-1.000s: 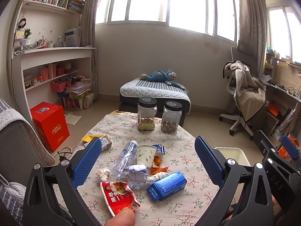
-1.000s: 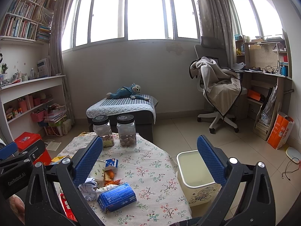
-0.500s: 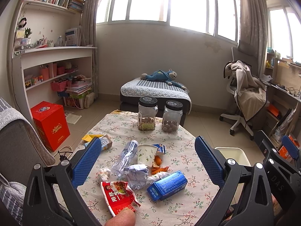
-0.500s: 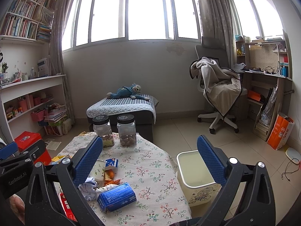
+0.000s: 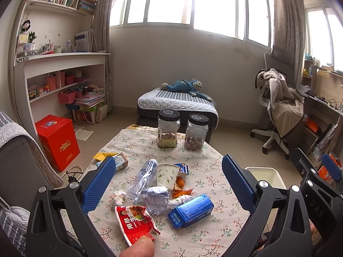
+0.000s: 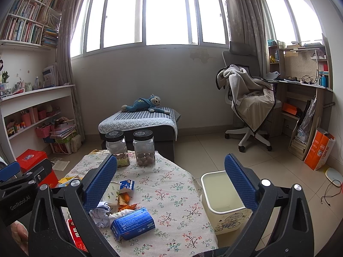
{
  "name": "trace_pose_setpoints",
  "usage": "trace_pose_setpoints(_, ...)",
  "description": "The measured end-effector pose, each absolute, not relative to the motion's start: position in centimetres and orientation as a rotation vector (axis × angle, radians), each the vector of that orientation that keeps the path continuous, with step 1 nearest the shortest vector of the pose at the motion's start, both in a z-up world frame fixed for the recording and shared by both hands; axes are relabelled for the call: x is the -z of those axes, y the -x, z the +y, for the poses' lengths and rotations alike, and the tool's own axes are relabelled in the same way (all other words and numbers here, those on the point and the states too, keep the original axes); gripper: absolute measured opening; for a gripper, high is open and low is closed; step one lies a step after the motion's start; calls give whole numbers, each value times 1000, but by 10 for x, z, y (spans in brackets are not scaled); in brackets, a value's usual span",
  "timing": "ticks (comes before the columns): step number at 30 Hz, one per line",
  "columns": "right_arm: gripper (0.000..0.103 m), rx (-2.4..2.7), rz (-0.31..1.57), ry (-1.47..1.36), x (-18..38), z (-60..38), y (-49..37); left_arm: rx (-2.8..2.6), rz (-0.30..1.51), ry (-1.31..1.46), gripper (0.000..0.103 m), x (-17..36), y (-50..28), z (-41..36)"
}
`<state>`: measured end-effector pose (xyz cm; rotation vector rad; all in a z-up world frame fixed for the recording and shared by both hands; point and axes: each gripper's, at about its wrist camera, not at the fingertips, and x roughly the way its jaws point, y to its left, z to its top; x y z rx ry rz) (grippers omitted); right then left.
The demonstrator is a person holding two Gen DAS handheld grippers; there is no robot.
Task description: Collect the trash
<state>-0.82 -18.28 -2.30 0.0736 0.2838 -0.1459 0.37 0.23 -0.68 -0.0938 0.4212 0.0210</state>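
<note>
Trash lies on the floral tablecloth [image 5: 137,145]: a blue box [image 5: 190,211] [image 6: 133,223], a red snack wrapper [image 5: 137,221], crumpled white paper [image 5: 157,199] [image 6: 101,213], a crushed clear bottle [image 5: 142,177], a paper cup [image 5: 167,175], orange peels [image 5: 181,189] and a small milk carton [image 6: 127,185]. My left gripper [image 5: 169,182] is open above the pile. My right gripper [image 6: 171,182] is open above the table's right edge. A cream waste bin [image 6: 225,201] [image 5: 264,174] stands on the floor to the table's right.
Two black-lidded jars [image 5: 168,131] [image 5: 196,135] stand at the table's far end. A small carton and yellow paper [image 5: 119,159] lie at the left edge. A red box [image 5: 56,140], a bed [image 5: 178,105] and an office chair [image 6: 248,107] surround the table.
</note>
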Motion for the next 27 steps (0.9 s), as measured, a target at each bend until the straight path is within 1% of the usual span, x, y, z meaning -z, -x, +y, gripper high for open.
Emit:
trace_pose_setpoints(5, 96, 145, 286, -73, 24, -182, 8, -21, 422, 94, 96, 7, -4, 2)
trace_pose_setpoints(9, 96, 144, 289, -73, 23, -182, 8, -26, 425, 99, 96, 17, -2, 11)
trace_pose_setpoints(27, 96, 144, 288, -72, 23, -183, 9, -25, 427, 97, 96, 20, -2, 13)
